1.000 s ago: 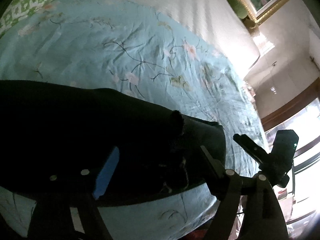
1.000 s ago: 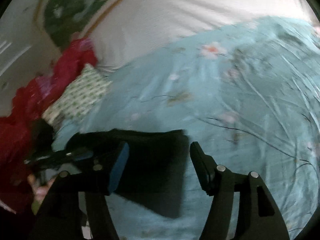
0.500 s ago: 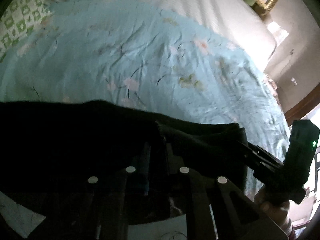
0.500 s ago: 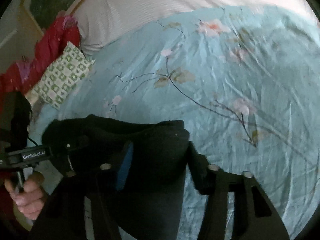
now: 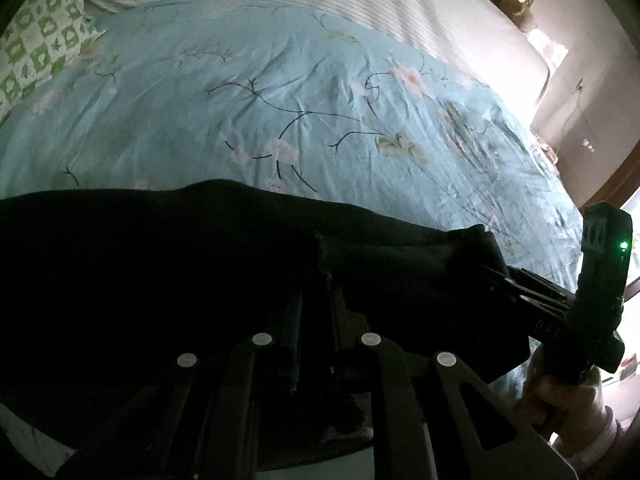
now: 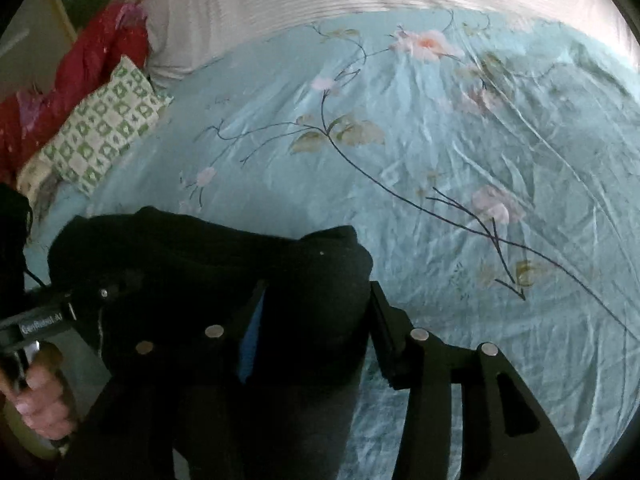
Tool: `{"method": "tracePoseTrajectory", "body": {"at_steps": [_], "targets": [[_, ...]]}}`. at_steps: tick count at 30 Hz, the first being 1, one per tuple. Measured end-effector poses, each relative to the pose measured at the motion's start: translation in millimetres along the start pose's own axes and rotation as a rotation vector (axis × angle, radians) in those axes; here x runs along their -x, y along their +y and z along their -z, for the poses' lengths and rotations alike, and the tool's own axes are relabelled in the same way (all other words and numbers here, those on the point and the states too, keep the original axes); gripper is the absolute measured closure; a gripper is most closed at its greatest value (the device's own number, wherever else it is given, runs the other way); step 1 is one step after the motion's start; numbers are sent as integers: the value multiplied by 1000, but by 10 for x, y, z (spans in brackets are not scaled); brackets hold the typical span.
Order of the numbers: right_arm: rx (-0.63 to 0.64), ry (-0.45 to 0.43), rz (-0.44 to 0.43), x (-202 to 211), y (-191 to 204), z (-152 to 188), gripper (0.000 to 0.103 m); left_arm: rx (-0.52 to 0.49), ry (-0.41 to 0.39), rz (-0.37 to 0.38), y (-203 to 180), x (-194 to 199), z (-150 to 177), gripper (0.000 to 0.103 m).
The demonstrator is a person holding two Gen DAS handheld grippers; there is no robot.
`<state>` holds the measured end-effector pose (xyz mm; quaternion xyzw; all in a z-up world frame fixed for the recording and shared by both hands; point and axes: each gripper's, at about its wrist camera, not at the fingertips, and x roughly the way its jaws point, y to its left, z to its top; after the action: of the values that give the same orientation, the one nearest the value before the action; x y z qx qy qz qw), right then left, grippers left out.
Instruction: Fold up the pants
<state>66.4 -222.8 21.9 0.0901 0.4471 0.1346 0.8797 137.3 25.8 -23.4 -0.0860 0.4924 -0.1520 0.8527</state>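
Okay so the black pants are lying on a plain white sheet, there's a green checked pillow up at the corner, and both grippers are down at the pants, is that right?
Not quite: the black pants lie on a light blue bedspread printed with flowers and branches, as the right wrist view shows. The green checked pillow and both grippers at the pants, left gripper and right gripper, are right.

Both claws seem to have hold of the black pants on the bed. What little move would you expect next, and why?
Probably a short lift. The left gripper is pinched on the black pants, the right gripper clamps a thick bunch, and the cloth lies on the floral bedspread.
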Motion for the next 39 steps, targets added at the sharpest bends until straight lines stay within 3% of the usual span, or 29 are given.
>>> {"method": "tracePoseTrajectory", "body": {"at_steps": [1, 3, 5, 11, 13, 16, 20, 29, 39], "targets": [[0, 3, 5, 22, 14, -19, 55, 8, 0, 11, 24, 21, -7, 87], [-19, -10, -5, 118, 43, -51, 54, 40, -7, 28, 101, 111, -4, 73], [-40, -43, -13, 264, 60, -81, 53, 70, -23, 25, 158, 202, 6, 66], [-2, -152, -9, 605, 258, -201, 52, 204, -69, -10, 484, 532, 201, 66], [23, -158, -54, 639, 366, -258, 52, 265, -85, -12, 624, 641, 287, 65], [76, -132, -108, 586, 585, -320, 52, 343, -106, -44, 840, 800, 438, 61], [159, -82, -182, 409, 933, -363, 52, 402, -125, -83, 1086, 979, 585, 46], [274, 17, -318, -41, 1584, -399, 52, 556, -164, -184, 1604, 1250, 859, 40], [360, 104, -424, -417, 2047, -475, 46, 657, -160, -195, 1995, 1247, 940, 36]]}}
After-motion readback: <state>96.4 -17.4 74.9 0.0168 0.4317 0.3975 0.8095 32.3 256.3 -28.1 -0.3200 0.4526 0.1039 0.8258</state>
